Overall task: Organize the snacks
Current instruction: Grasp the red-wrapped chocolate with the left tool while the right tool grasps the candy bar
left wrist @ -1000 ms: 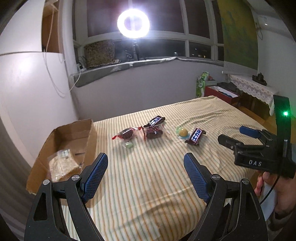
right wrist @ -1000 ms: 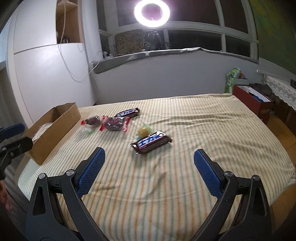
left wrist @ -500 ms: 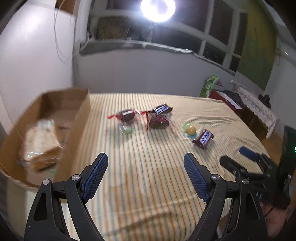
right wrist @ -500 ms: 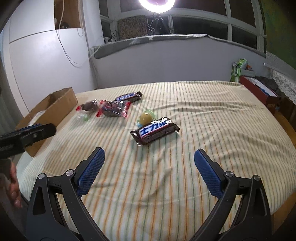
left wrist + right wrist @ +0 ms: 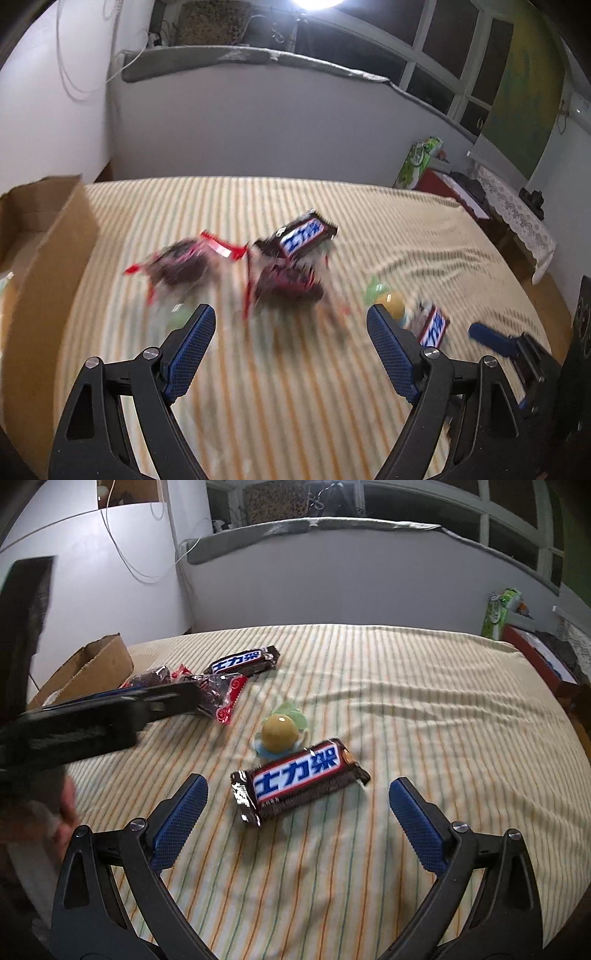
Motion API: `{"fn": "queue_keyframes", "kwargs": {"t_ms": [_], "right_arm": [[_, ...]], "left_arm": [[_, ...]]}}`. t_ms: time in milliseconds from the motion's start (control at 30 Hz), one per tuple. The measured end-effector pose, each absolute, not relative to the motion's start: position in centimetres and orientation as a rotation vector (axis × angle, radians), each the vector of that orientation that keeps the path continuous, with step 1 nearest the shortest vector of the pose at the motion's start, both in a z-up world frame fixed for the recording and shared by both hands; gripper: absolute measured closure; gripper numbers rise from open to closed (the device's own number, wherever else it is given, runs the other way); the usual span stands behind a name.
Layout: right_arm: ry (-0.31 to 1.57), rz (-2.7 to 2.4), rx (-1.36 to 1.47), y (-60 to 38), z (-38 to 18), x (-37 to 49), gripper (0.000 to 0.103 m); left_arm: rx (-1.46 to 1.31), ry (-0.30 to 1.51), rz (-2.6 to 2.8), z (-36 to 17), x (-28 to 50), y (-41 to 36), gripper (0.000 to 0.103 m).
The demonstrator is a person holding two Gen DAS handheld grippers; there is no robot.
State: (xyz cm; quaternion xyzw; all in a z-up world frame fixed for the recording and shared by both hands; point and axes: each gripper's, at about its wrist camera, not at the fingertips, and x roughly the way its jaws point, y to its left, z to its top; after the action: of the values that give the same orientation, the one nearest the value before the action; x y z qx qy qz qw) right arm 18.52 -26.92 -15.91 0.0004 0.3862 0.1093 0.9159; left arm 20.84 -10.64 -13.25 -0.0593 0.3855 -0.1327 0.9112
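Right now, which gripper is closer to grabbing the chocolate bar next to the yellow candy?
Probably the right gripper: its open jaws already frame that chocolate bar. The left gripper points at the red-wrapped snacks instead.

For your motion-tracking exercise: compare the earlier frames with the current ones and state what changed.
Both open grippers advanced toward the snacks: the left gripper closed in on the red-wrapped packets, the right gripper on the nearest chocolate bar. Nothing was grasped or released. The snacks and the cardboard box stayed put.
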Motion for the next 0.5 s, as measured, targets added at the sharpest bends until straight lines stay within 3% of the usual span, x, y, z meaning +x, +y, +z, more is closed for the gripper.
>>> {"fn": "queue_keyframes", "kwargs": {"t_ms": [200, 367, 400, 467, 500], "right_arm": [[0.824, 0.238, 0.004, -27.7, -16.2, 20.2, 0.003], [0.825, 0.278, 0.039, -28.0, -16.7, 20.2, 0.039], [0.816, 0.286, 0.040, -27.9, -16.6, 20.0, 0.040], [0.809, 0.287, 0.037, -27.8, -16.6, 19.9, 0.045], [0.806, 0.287, 0.035, -27.8, -16.6, 19.8, 0.045]], "left_arm": [[-0.048, 0.851, -0.282, -14.5, 23.5, -12.8, 0.019], [-0.055, 0.885, -0.267, -15.5, 24.0, -12.5, 0.021], [-0.065, 0.890, -0.268, -15.5, 24.1, -12.3, 0.022], [-0.089, 0.891, -0.271, -15.7, 24.1, -11.9, 0.036], [-0.100, 0.885, -0.277, -15.6, 24.0, -11.7, 0.037]]}}
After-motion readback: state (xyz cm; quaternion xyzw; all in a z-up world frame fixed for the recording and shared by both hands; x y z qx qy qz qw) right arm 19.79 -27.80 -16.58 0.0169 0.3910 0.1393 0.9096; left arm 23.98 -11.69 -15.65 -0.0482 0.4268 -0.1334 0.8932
